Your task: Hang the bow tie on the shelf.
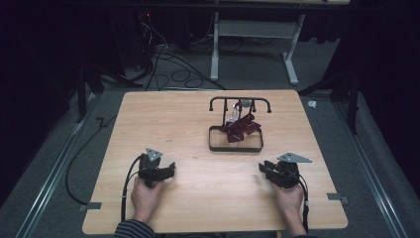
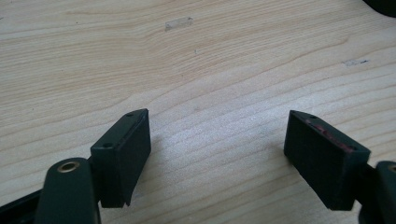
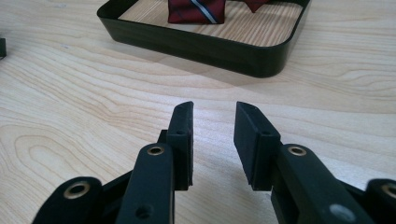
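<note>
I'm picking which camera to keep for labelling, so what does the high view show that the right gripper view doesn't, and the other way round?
High view alone: both hands, the left claw and right claw resting apart on the wooden table, the black rack standing over the tray, and the floor cables.

Right gripper view alone: the right claw's jaws up close, parted with nothing between them, and the white and blue stripe on the tie.

Both: the black tray holding the dark red tie, ahead of the right claw.
</note>
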`<action>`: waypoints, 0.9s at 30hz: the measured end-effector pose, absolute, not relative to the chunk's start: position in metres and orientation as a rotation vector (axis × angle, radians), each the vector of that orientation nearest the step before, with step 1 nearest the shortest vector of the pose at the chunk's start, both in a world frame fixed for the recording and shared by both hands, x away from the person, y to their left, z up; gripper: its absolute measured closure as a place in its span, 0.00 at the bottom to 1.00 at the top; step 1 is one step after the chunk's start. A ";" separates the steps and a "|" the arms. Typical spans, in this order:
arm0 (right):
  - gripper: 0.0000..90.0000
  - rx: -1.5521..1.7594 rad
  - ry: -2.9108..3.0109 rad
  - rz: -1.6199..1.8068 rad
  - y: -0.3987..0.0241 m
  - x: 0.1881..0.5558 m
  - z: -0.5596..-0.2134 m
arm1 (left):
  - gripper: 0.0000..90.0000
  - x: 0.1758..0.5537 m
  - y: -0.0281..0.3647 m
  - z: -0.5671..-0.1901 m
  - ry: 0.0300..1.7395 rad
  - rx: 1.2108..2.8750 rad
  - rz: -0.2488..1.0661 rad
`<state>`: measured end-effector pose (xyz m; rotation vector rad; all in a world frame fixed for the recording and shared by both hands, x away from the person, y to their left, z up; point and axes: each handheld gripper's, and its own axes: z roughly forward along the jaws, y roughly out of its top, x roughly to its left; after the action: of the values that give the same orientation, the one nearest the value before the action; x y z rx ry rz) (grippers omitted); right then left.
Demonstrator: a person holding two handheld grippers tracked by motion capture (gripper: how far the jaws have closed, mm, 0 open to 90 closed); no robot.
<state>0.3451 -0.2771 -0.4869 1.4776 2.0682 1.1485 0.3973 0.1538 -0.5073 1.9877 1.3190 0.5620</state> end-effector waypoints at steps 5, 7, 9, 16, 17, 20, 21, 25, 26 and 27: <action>0.77 1.473 2.078 1.135 -0.273 0.347 -0.490 | 0.26 0.397 0.154 -0.507 1.319 1.987 0.562; 0.77 1.454 2.088 1.099 -0.270 0.347 -0.491 | 0.26 0.397 0.154 -0.507 1.319 1.987 0.562; 0.77 1.437 2.098 1.062 -0.267 0.347 -0.492 | 0.26 0.397 0.154 -0.507 1.319 1.987 0.562; 0.75 1.424 2.125 1.000 -0.262 0.347 -0.500 | 0.26 0.397 0.154 -0.507 1.319 1.988 0.562; 0.74 1.422 2.125 0.997 -0.261 0.347 -0.501 | 0.26 0.397 0.154 -0.507 1.319 1.987 0.562; 0.71 1.408 2.126 0.990 -0.260 0.347 -0.502 | 0.26 0.397 0.154 -0.507 1.319 1.987 0.562; 0.68 1.408 2.127 0.986 -0.259 0.346 -0.502 | 0.26 0.397 0.154 -0.507 1.319 1.987 0.562; 0.63 1.351 2.138 0.927 -0.252 0.344 -0.502 | 0.26 0.397 0.154 -0.507 1.319 1.986 0.564; 0.62 1.353 2.130 0.919 -0.251 0.344 -0.502 | 0.26 0.397 0.154 -0.507 1.319 1.986 0.564; 0.61 1.364 2.133 0.932 -0.253 0.344 -0.502 | 0.26 0.397 0.154 -0.507 1.319 1.987 0.562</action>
<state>0.3443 -0.2526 -0.5021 1.3641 2.1331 0.9323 0.3972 0.1538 -0.5074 1.9872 1.3191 0.5623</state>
